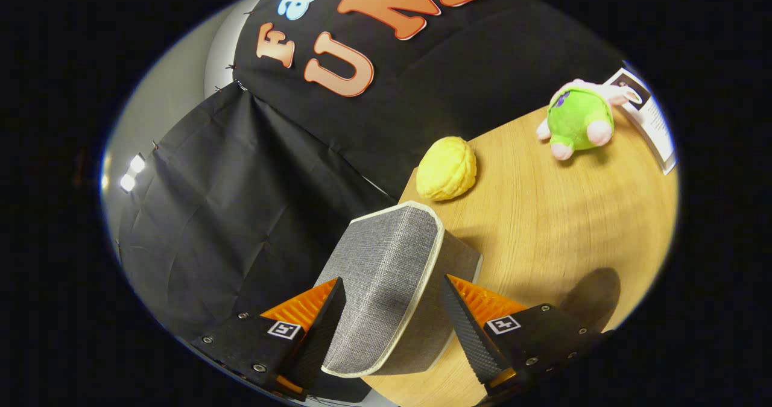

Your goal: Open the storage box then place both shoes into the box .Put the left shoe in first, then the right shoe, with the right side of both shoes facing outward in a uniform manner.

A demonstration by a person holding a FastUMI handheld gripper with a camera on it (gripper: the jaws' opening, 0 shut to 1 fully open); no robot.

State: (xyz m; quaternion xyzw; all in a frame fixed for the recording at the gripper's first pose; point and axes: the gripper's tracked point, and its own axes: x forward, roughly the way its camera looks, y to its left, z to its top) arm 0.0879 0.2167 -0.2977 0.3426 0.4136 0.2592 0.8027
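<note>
One grey fabric storage box lid [386, 286] is seen wedged between the jaws of the gripper [392, 310], so that's where the task's thing is sitting right now. Both fingers [476, 328], black with orange ribbed backs, are pressed against the lid's two faces, left one on the broad grey side, right one on the inner side, so the jaws are closed around it. The lid is tilted up off the wooden surface [555, 232], with its pale piped edge running up and over the top corner. The body of the box can't really be made out from here, and what's inside it can't be told either.

Beyond the fingers, two soft toys are seen on the surface: one yellow lumpy toy [447, 169] just past the lid's top corner, and one green and pink plush [578, 119] farther back. One white card [648, 114] is lying just beside the plush.
</note>
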